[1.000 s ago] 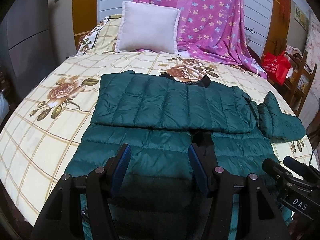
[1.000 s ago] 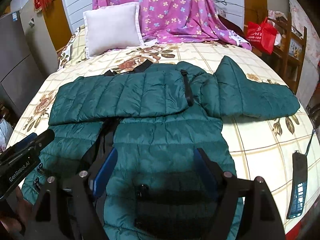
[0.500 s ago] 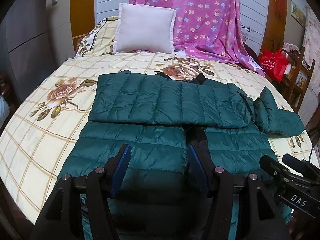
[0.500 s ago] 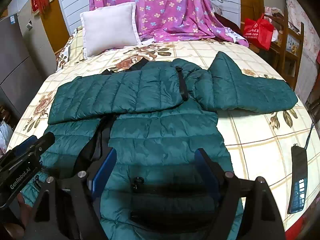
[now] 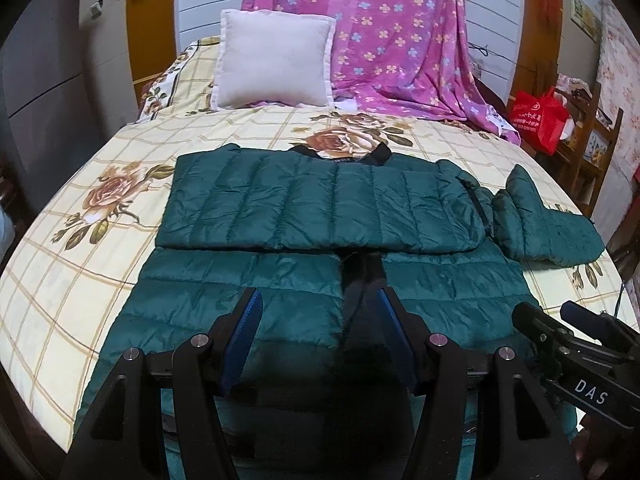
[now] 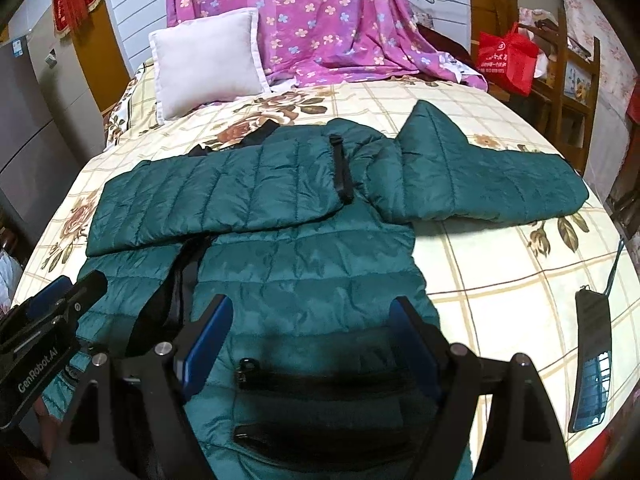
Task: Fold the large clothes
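A dark green quilted puffer jacket [image 5: 320, 208] lies front-up on the flowered bedspread [image 5: 80, 248], directly ahead of and under both tongs, its hem nearest them and its collar at the far end. One sleeve [image 5: 312, 204] is already folded flat across the chest just beyond the left gripper [image 5: 318, 316]; the other sleeve [image 6: 480, 176] lies spread out beyond the right gripper [image 6: 310, 332] and off to its right. Both grippers stand with their jaws well apart and nothing between the blue pads, hovering over the lower body panels on either side of the black front placket [image 5: 360, 280]. The jacket looks light, soft and puffy, with a smooth shell that is likely to slip; a shallow pinch on the padded surface would probably slide off or lift only the top layer. Better holds seem to be the firmer edges: the cuff of the spread sleeve, or the hem corners near the tongs, pinched through all layers. The filling is likely to spring back, so folds may need pressing down. A phone [image 6: 592, 360] lies on the bed to the right gripper's right, apart from the jacket.
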The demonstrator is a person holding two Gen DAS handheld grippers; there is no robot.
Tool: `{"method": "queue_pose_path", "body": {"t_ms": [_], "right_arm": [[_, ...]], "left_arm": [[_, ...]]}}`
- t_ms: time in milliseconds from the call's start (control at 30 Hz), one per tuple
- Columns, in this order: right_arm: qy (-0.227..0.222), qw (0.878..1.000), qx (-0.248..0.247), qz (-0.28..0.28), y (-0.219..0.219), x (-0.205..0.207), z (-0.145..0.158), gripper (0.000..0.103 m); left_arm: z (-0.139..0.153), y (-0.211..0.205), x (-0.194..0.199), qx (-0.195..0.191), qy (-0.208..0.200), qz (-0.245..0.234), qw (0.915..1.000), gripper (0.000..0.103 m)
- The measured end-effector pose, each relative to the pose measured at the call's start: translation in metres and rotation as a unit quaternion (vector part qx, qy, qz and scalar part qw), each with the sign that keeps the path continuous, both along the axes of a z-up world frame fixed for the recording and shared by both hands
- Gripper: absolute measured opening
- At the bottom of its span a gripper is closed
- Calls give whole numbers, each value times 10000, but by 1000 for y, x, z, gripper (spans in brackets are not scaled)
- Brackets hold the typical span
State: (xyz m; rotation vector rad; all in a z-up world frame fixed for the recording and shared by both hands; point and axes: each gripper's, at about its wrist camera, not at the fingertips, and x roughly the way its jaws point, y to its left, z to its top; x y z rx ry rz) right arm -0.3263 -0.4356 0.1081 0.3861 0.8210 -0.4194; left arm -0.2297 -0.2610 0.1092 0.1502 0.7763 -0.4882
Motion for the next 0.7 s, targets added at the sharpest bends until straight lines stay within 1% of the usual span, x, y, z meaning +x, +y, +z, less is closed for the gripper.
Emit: {"method": "queue_pose_path", "body": {"t_ms": [233,400,700], "right_arm": [[91,9998,-125,-84,-19,-2,-4,84],[127,9996,-122,-199,-37,-5,-9,84],[187,9989,-145,-404,-69,-13,-12,84]], "left_arm": [[-4,-22,-2,6,55,-92,9999,40],[-8,-40,-4,10,99,-171,9998,40],[-13,-68,-3,-32,327,-287,9990,40]]}}
